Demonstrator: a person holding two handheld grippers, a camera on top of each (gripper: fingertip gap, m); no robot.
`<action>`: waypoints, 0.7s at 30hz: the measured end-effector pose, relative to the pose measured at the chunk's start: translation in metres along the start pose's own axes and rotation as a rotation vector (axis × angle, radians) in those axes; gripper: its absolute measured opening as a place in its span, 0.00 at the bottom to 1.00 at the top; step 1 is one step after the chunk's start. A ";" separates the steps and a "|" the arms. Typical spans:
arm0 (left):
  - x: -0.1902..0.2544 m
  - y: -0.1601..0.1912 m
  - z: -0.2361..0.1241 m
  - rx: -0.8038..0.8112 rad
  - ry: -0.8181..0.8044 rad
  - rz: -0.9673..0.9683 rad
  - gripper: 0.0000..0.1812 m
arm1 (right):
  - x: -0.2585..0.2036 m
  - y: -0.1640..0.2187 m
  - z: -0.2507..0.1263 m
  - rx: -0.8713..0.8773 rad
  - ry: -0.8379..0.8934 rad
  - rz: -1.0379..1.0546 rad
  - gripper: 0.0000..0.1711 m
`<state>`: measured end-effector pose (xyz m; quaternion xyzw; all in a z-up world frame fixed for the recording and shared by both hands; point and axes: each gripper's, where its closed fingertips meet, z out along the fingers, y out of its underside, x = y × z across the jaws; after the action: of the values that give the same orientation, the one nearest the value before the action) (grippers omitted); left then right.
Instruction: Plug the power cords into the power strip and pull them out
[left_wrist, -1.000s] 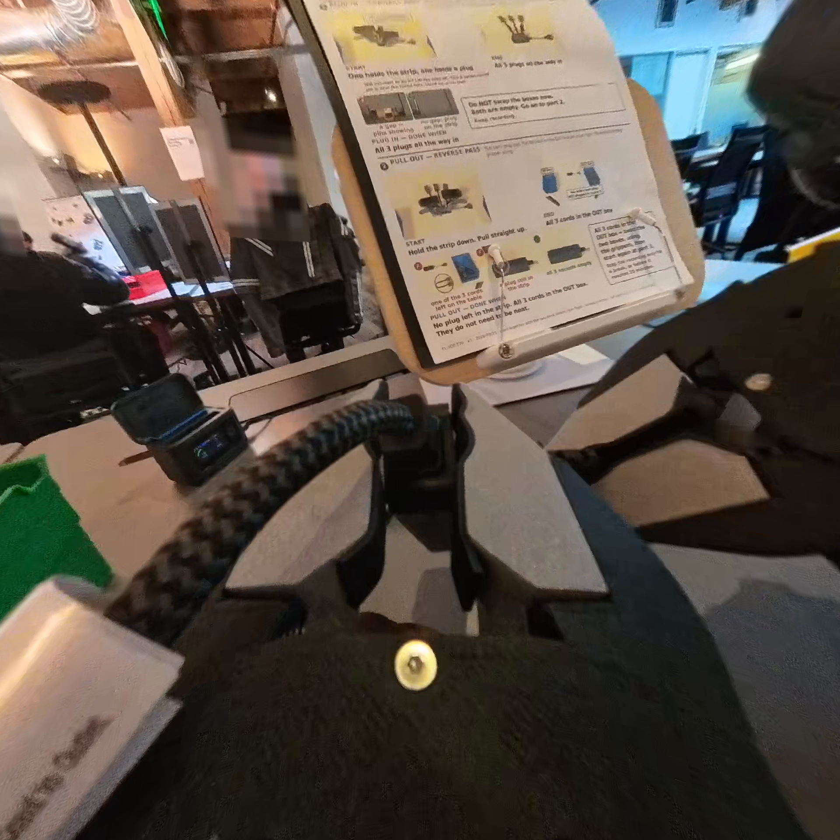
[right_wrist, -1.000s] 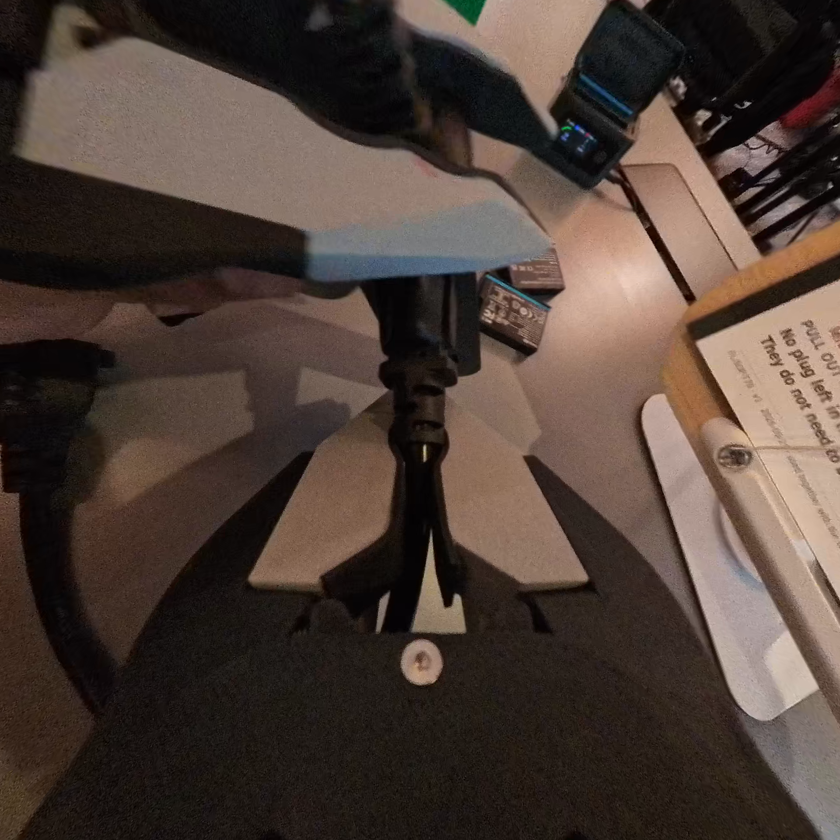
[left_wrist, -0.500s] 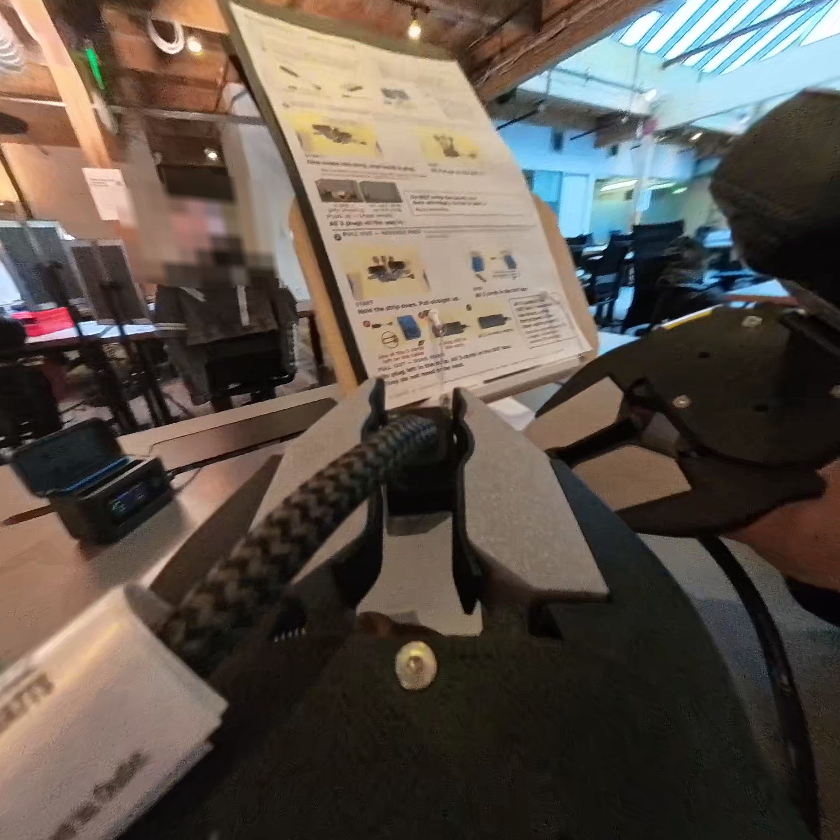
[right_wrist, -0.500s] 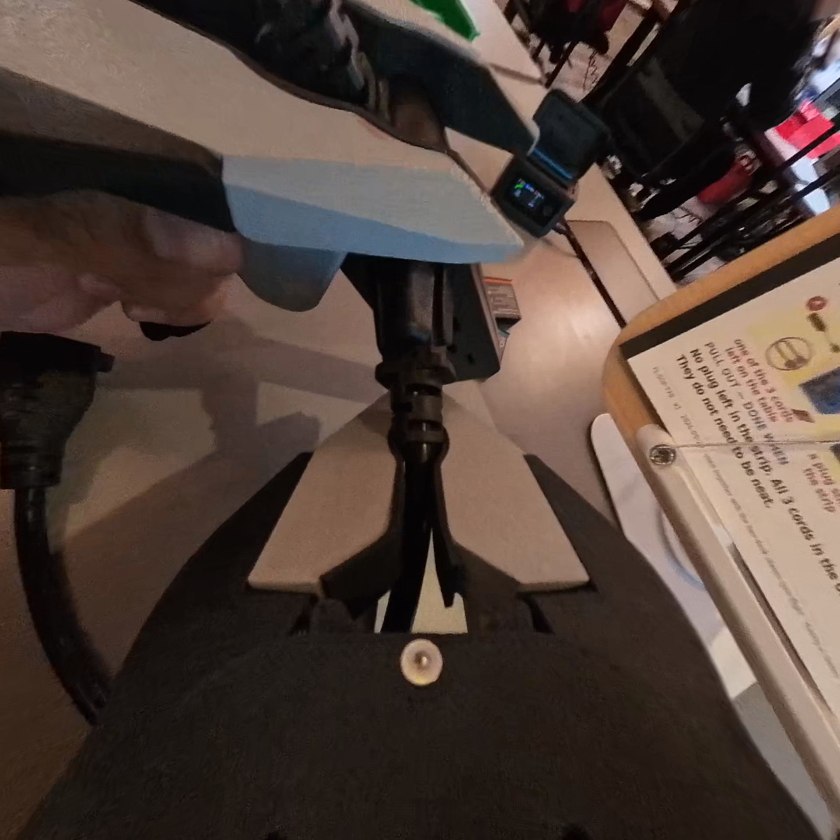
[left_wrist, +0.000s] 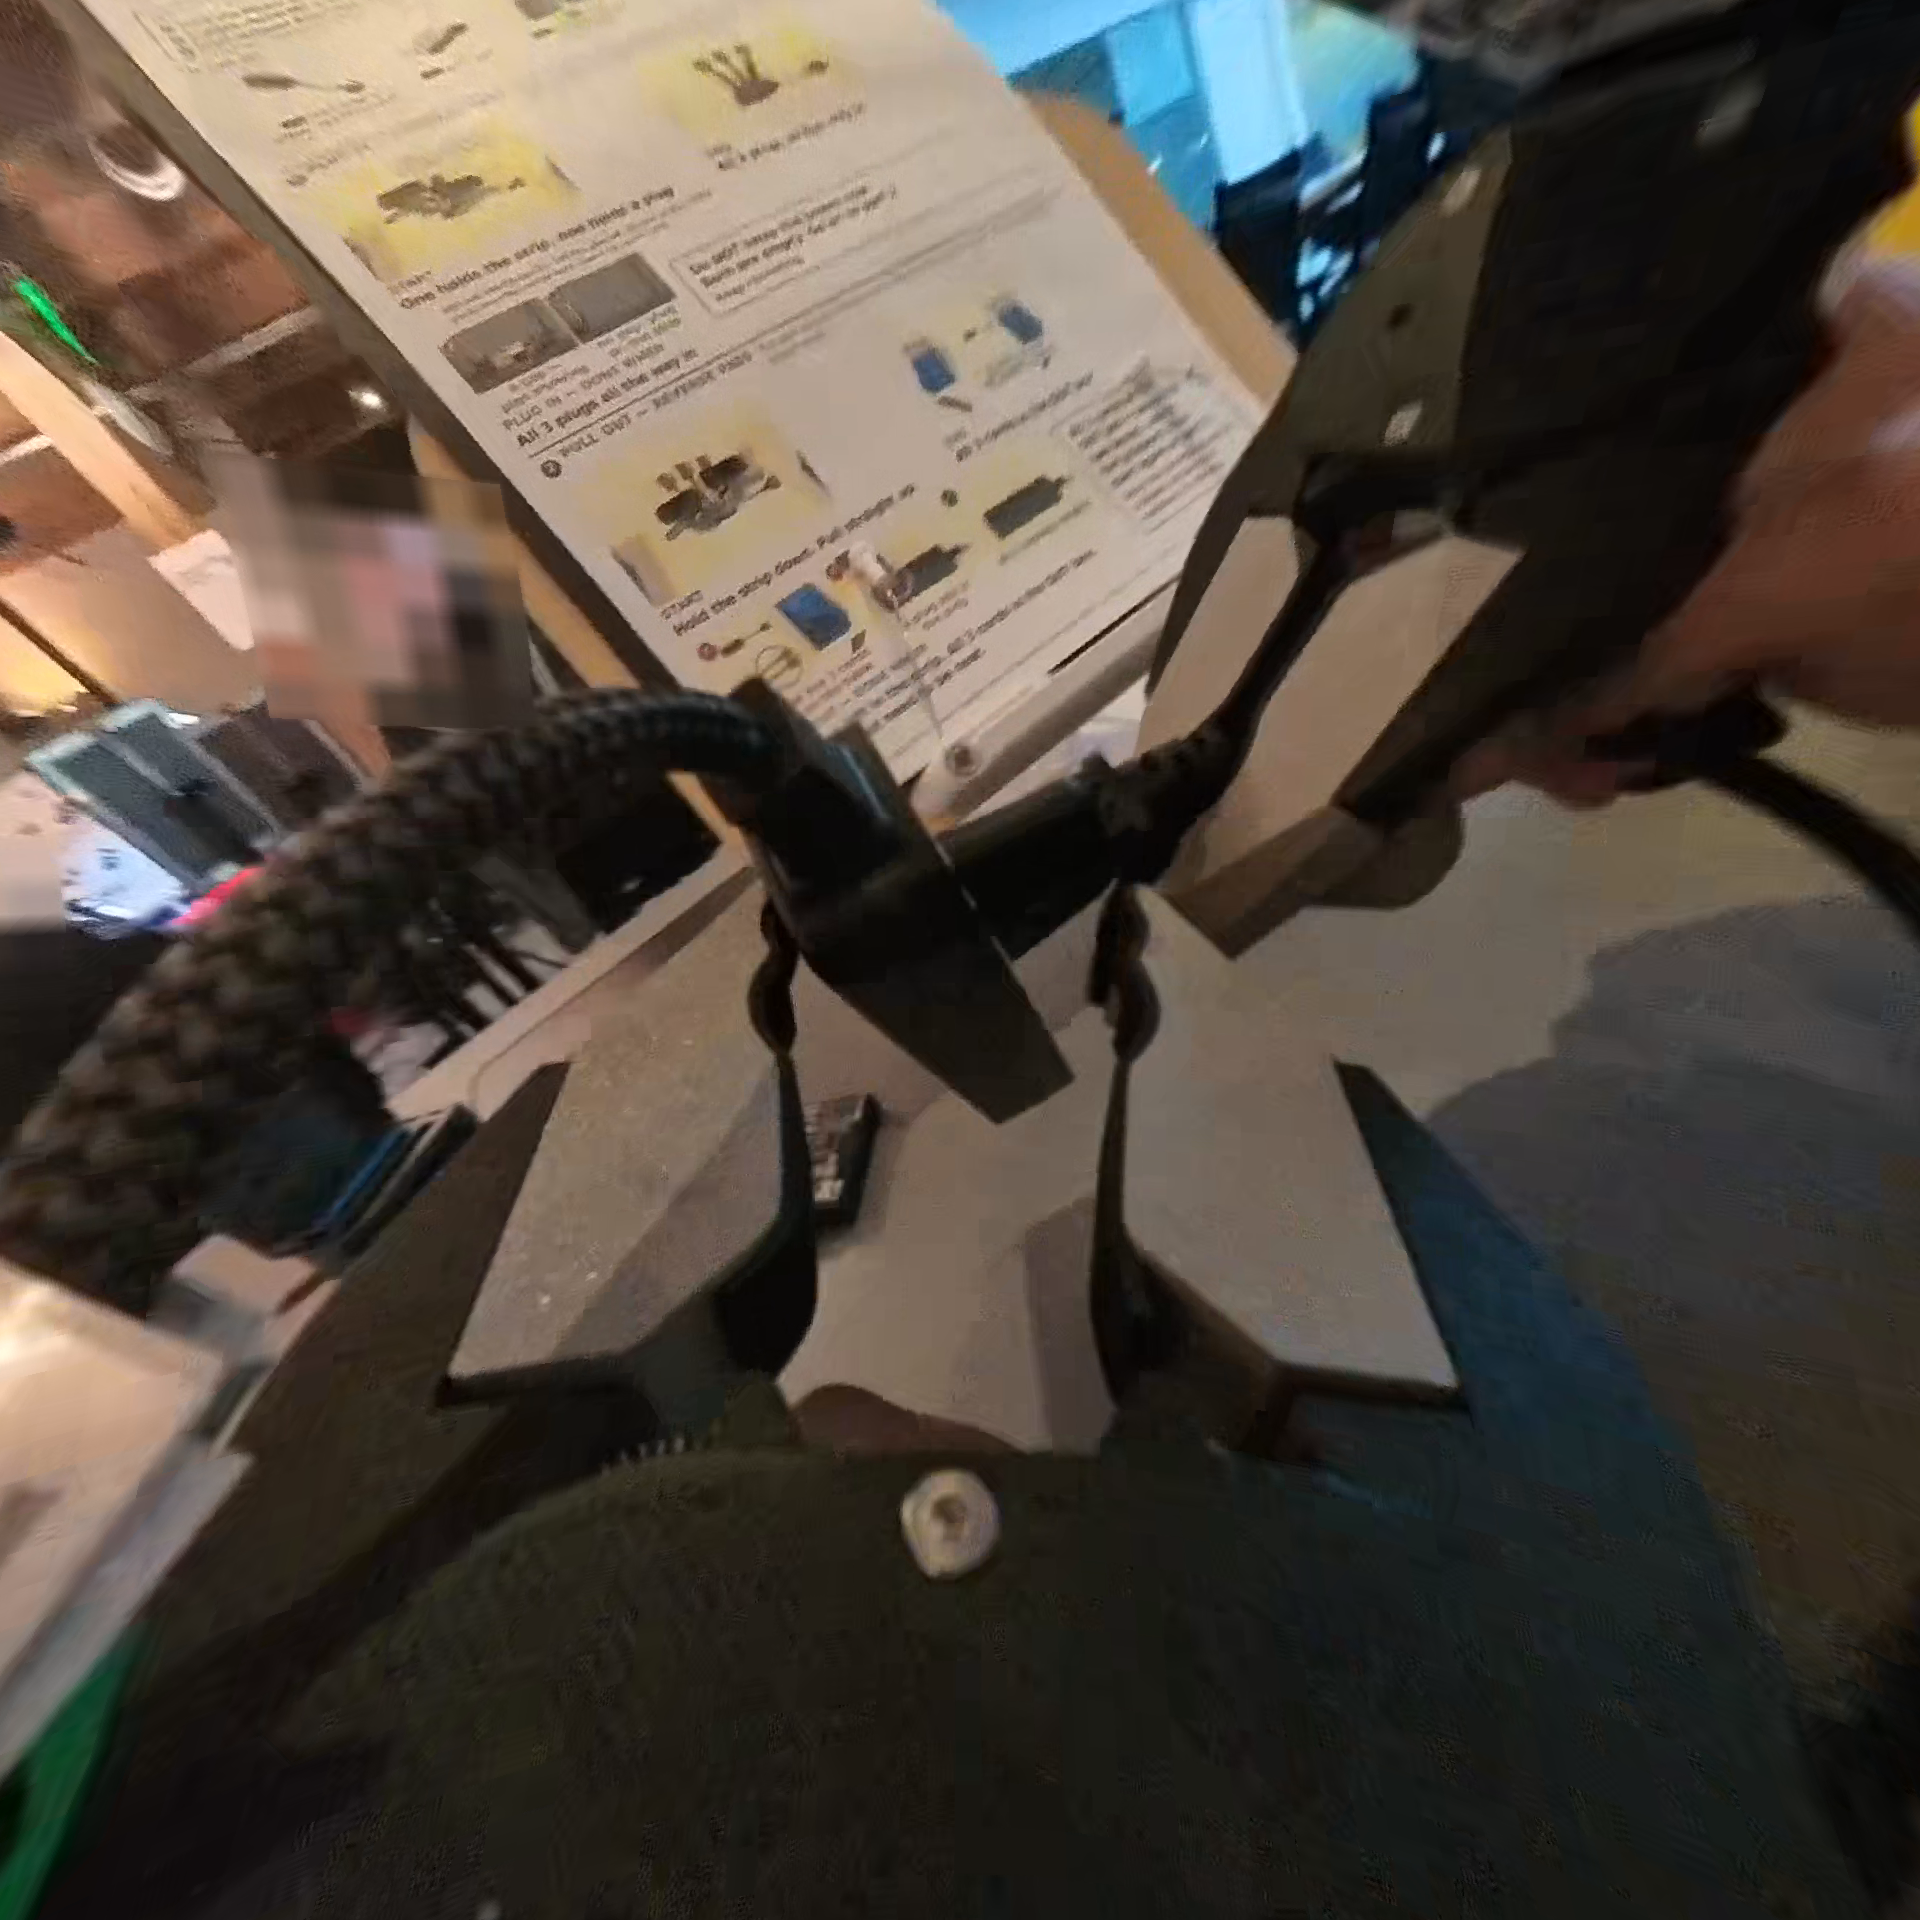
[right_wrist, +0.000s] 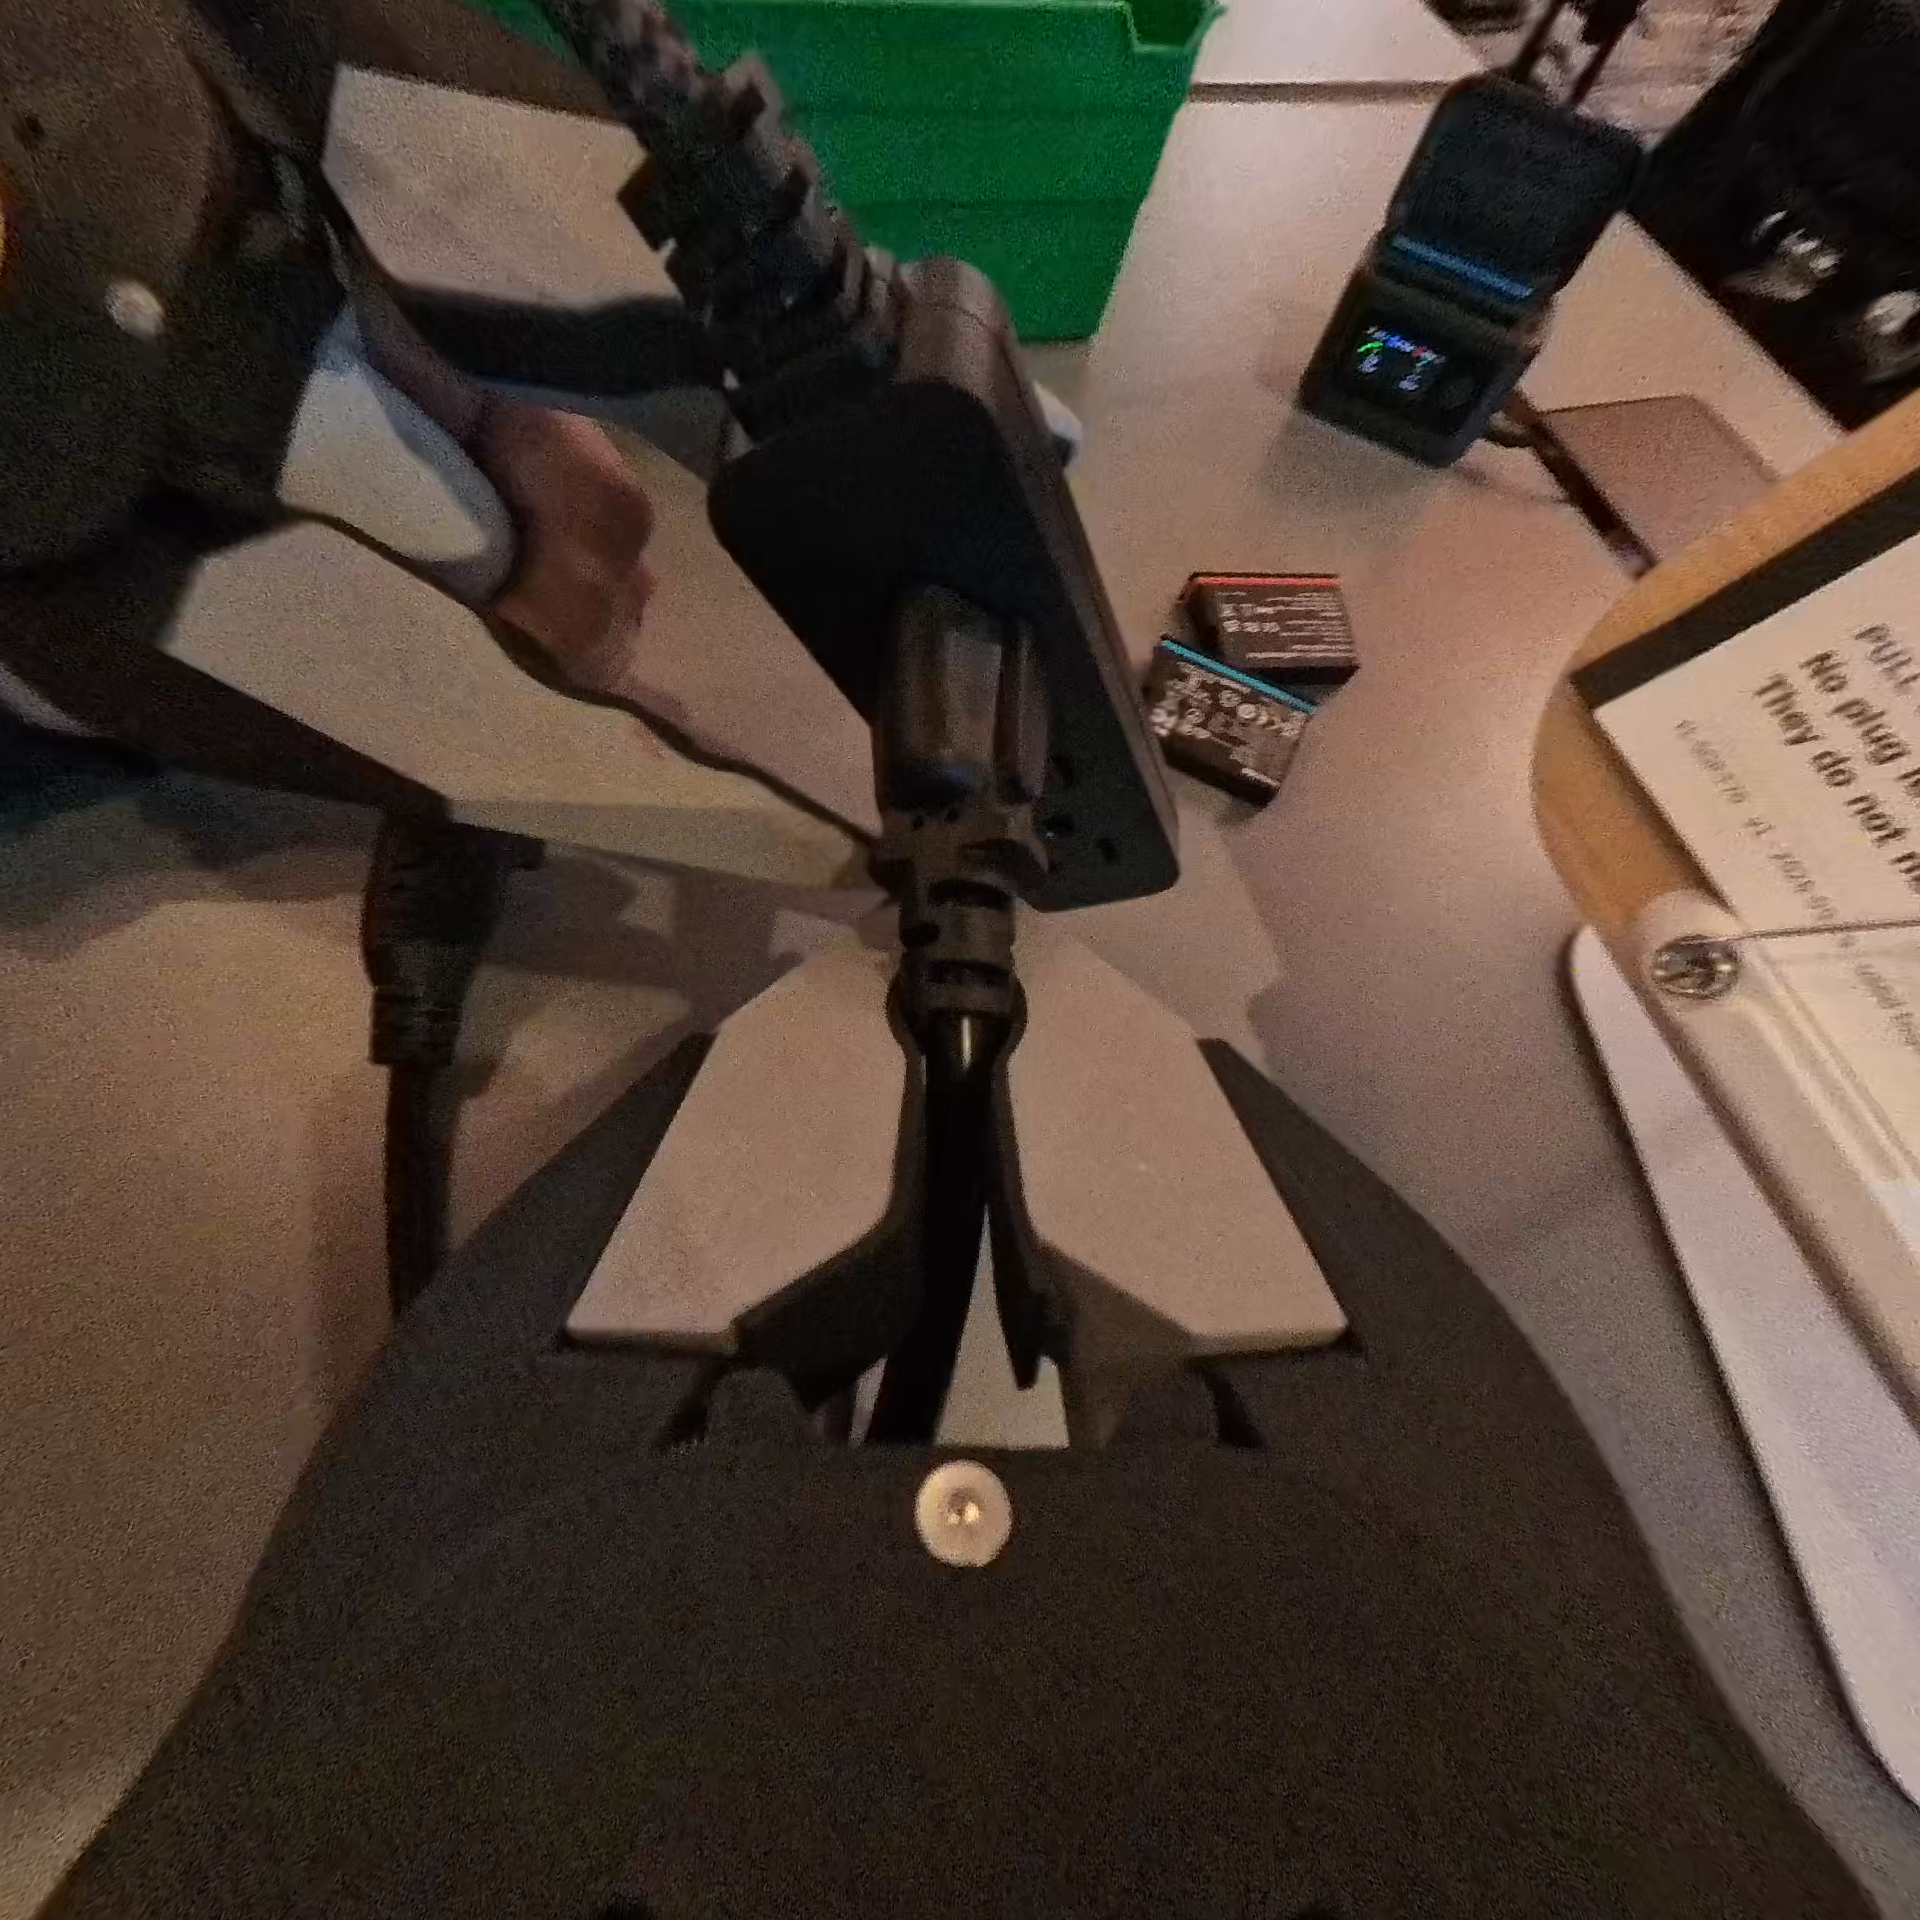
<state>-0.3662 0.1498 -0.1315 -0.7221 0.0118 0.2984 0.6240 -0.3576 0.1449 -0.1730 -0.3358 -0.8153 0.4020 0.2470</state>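
Note:
The black power strip (left_wrist: 914, 966) hangs tilted above the table, its thick braided cord (left_wrist: 312, 935) trailing left. My left gripper (left_wrist: 940, 935) is open, its fingertips spread on either side of the strip. My right gripper (right_wrist: 956, 997) is shut on the strain relief of a black power cord whose plug (right_wrist: 951, 707) sits in the strip (right_wrist: 935, 520). The right gripper also shows in the left wrist view (left_wrist: 1174, 821), coming in from the upper right. A second black plug (right_wrist: 416, 935) lies on the table to the left.
An instruction board (left_wrist: 779, 312) on a wooden stand rises behind the strip. A green bin (right_wrist: 966, 135) stands at the back. A black charger case (right_wrist: 1455, 270) and two batteries (right_wrist: 1247, 665) lie on the table. A clear box (left_wrist: 83, 1455) sits at the left. The grippers' ends are close to 4 cm from one another.
My left gripper's jaws have spread apart from the strip they were clamped on. The strip has tilted and swung with the plug. Both views have shifted and blurred.

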 end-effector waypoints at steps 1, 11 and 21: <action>-0.001 0.006 0.001 -0.034 -0.031 0.067 0.31 | -0.003 0.000 0.000 0.004 -0.045 0.029 0.01; -0.011 0.015 0.003 -0.076 -0.111 0.043 0.22 | -0.033 -0.019 -0.008 0.144 -0.412 0.264 0.02; -0.010 -0.003 -0.005 0.024 -0.150 0.160 0.19 | -0.066 -0.028 -0.026 0.204 -0.720 0.295 0.05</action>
<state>-0.3714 0.1420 -0.1238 -0.6870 0.0262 0.4001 0.6060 -0.3068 0.0957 -0.1450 -0.2608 -0.7486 0.6040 -0.0827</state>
